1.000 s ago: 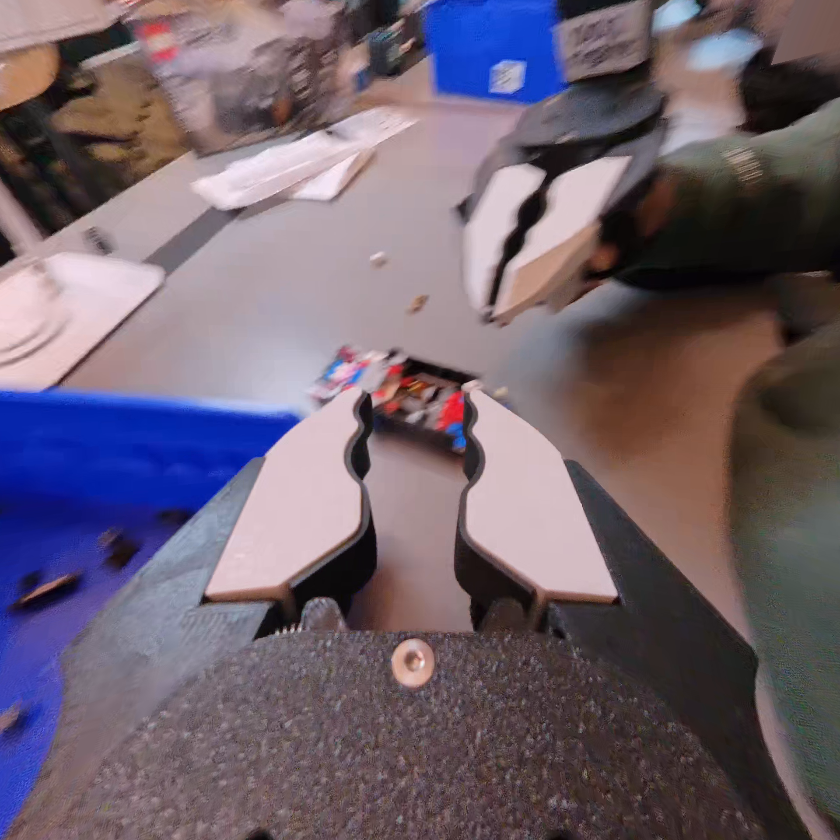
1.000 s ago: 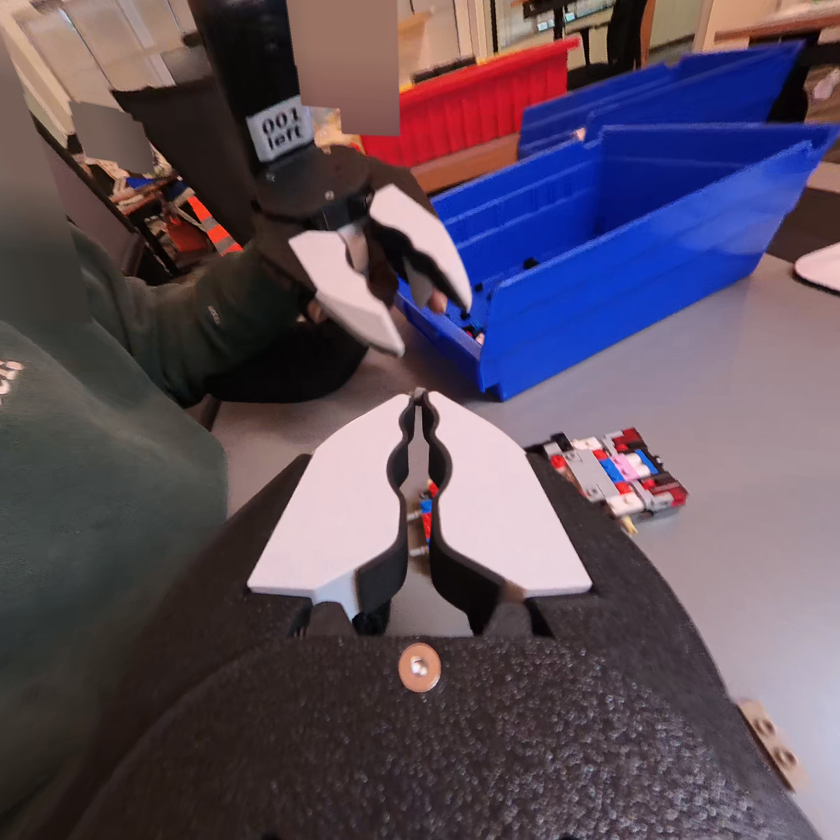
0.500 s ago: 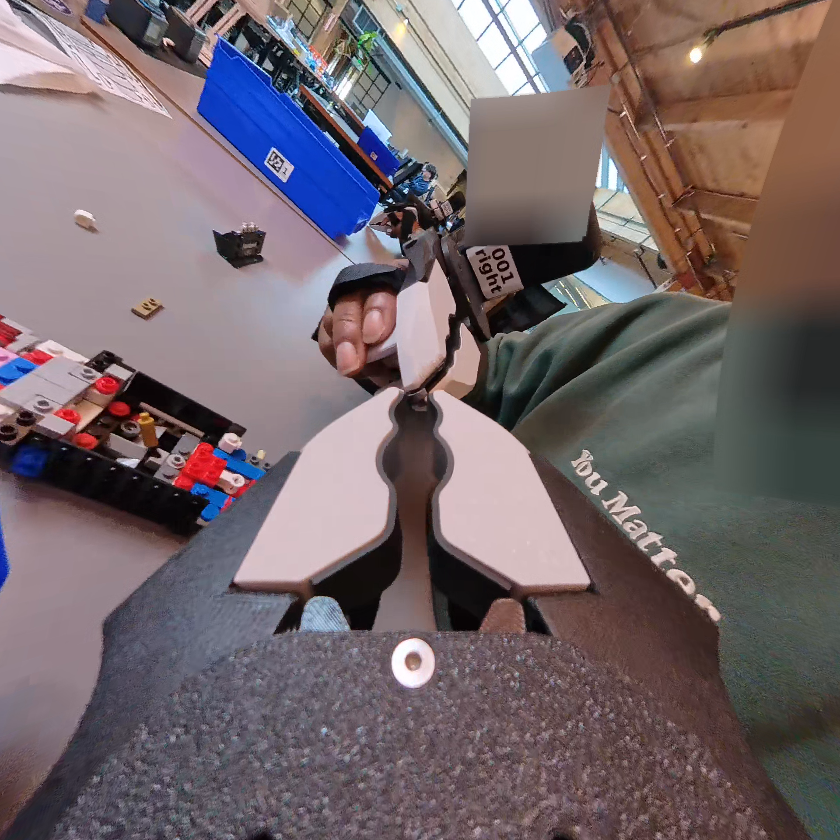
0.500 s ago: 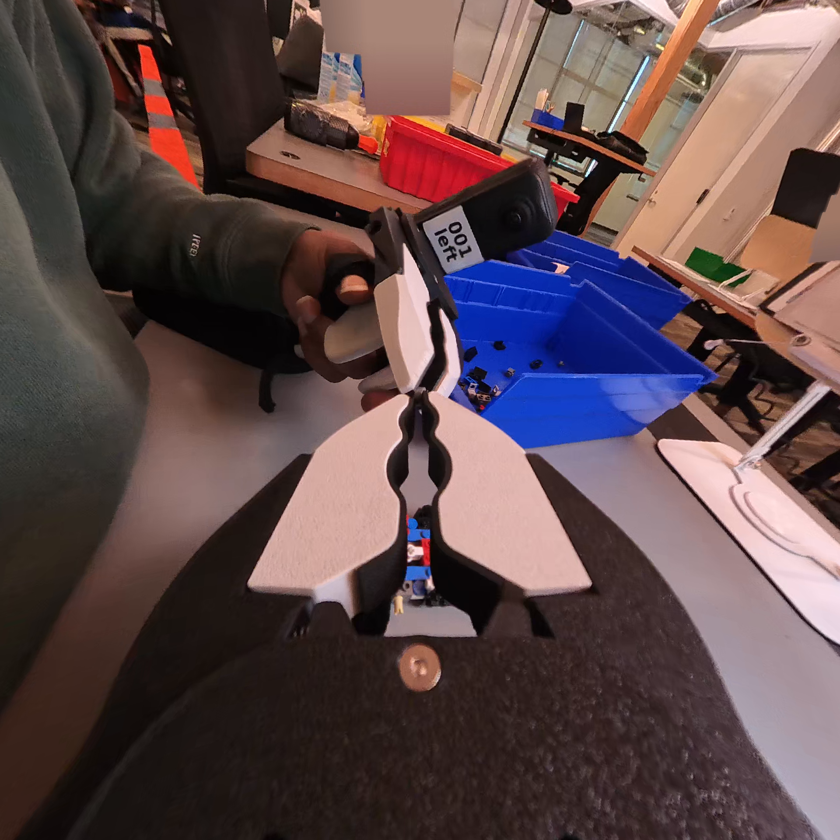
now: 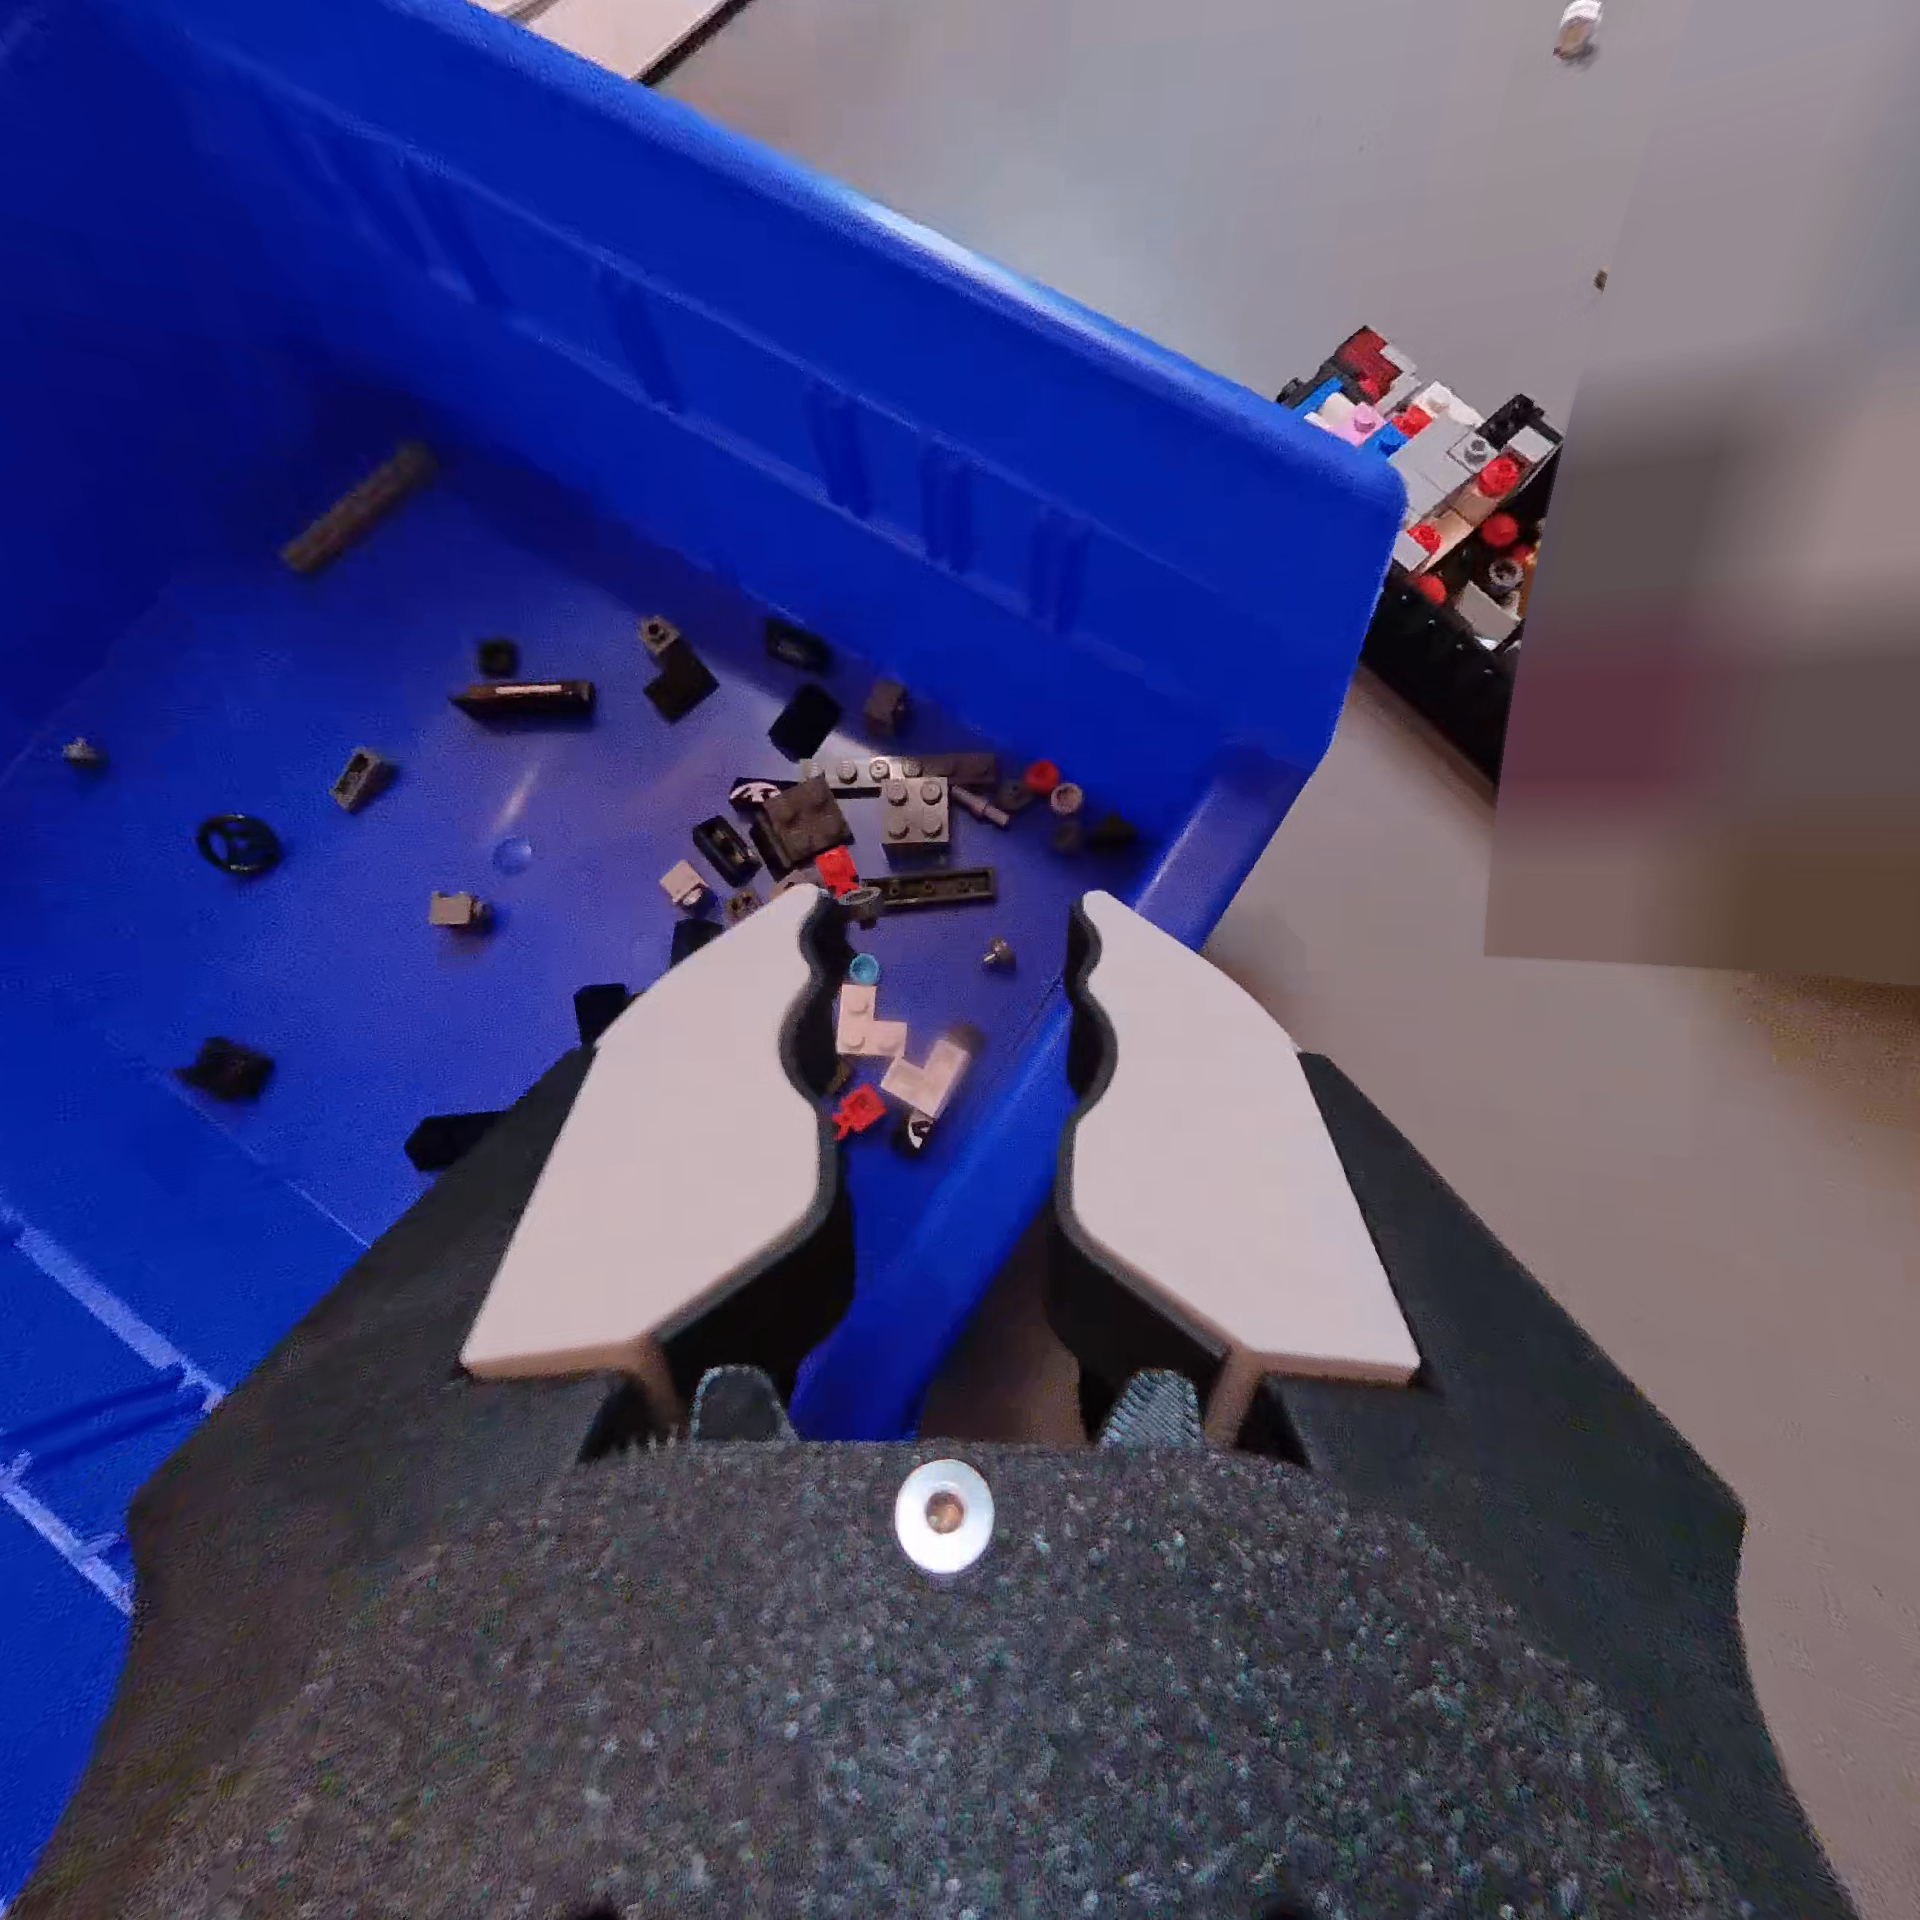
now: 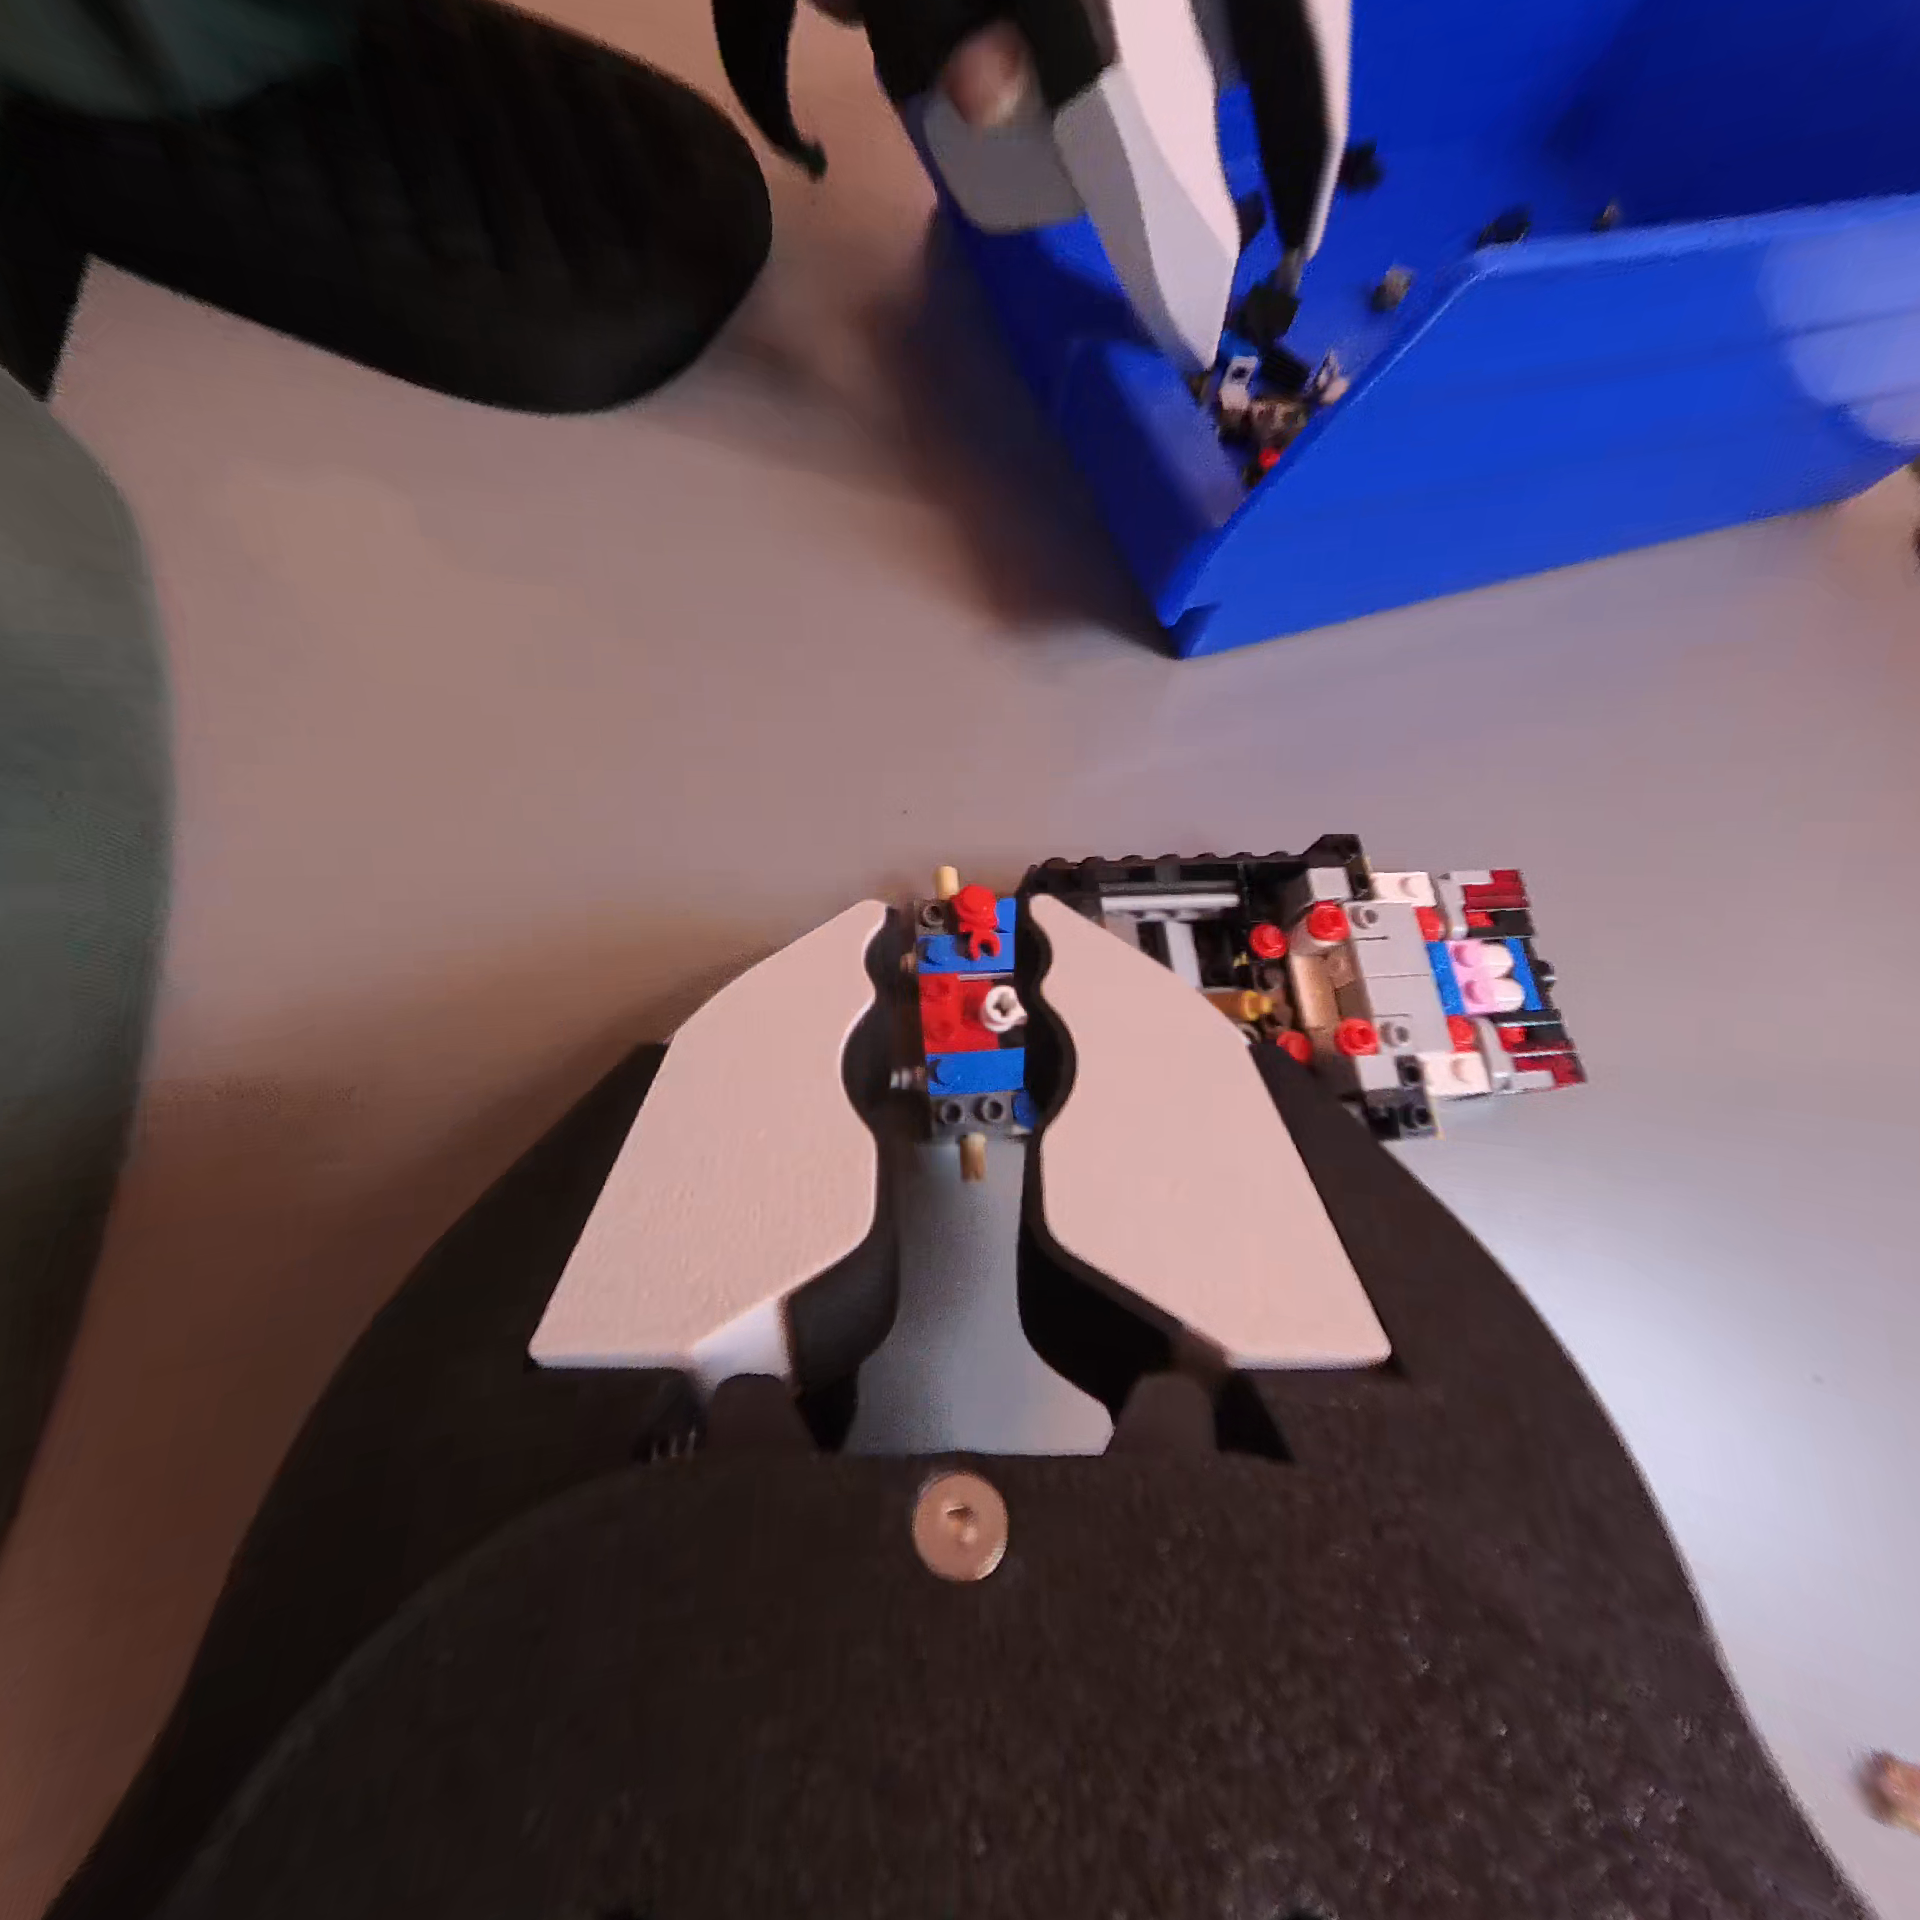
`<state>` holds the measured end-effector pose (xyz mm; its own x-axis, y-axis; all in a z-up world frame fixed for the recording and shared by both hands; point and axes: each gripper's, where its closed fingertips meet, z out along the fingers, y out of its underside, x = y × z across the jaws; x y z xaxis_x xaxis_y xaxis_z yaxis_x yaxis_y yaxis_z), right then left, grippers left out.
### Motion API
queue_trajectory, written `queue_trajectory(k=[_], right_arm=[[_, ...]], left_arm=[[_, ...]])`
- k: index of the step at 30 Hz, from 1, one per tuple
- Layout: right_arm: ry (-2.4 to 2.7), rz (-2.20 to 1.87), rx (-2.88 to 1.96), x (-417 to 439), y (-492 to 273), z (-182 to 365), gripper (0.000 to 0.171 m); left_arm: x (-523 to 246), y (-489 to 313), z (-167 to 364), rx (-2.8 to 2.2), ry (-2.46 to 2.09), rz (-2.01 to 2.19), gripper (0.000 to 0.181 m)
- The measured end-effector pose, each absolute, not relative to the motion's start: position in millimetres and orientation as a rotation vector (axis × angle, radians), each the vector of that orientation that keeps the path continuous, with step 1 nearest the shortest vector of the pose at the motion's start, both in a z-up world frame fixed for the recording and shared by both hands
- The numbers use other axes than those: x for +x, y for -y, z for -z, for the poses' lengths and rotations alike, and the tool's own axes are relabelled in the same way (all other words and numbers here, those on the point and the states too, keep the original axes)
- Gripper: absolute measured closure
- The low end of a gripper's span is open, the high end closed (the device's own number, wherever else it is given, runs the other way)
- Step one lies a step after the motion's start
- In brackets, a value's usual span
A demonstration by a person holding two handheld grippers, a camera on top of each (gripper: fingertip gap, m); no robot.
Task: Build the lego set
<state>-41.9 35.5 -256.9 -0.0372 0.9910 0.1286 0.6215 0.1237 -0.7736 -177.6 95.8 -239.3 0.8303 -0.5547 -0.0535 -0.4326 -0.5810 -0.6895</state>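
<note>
The partly built lego model (image 6: 1382, 977), black-based with grey, red, blue and pink bricks, lies on the grey table (image 6: 520, 727). My right gripper (image 6: 956, 914) is open just above it. Its fingers straddle the model's blue and red left end (image 6: 966, 997); I cannot tell whether the pads touch it. My left gripper (image 5: 951, 914) is open and empty over the near corner of the blue bin (image 5: 935, 343). Below it lie loose pieces, among them a grey brick (image 5: 914, 821) and pale L-shaped plates (image 5: 883, 1039). The left gripper (image 6: 1195, 208) also shows in the right wrist view, reaching into the bin (image 6: 1507, 436). The model (image 5: 1434, 488) sits just beyond the bin.
Several small dark and red pieces are scattered across the bin floor, with a black wheel (image 5: 239, 842) at the left. A small tan piece (image 6: 1891, 1787) lies on the table at the lower right. A green sleeve (image 6: 73, 831) and a dark shape (image 6: 416, 208) fill the left side. It is some 5 centimetres from my left tips to the grey brick (image 5: 914, 821).
Half a second ago both grippers were raised, shut, tip to tip. The left has swung over the bin and opened. The right has dropped over the model and opened.
</note>
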Motion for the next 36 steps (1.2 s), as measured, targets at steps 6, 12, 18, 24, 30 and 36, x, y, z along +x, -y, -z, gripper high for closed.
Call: queue_trajectory(k=[6, 12, 18, 24, 30, 36], right_arm=[[1.773, -0.675, -1.768, -49.0, -40.4, 261.2, 0.155], [1.875, -0.574, -1.838, -51.6, -43.9, 268.4, 0.157], [1.943, -0.534, -1.841, -59.0, -44.5, 267.7, 0.157], [2.014, -0.487, -1.842, -65.9, -45.9, 265.9, 0.158], [2.062, -0.470, -1.879, -69.7, -47.6, 271.0, 0.160], [2.058, -0.475, -1.861, -68.1, -50.7, 273.5, 0.164]], left_arm=[[-163.2, -87.1, 226.7, -2.180, -0.829, 0.288, 0.133], [-150.1, -77.7, 224.3, -2.104, -0.960, 0.289, 0.134], [-134.9, -66.1, 221.4, -2.044, -1.051, 0.393, 0.142], [-95.9, -37.2, 248.3, -2.045, -1.279, 0.518, 0.151], [-71.1, -34.8, 279.3, -2.122, -1.270, 0.579, 0.147], [-65.4, -34.2, 281.1, -2.125, -1.243, 0.635, 0.148]])
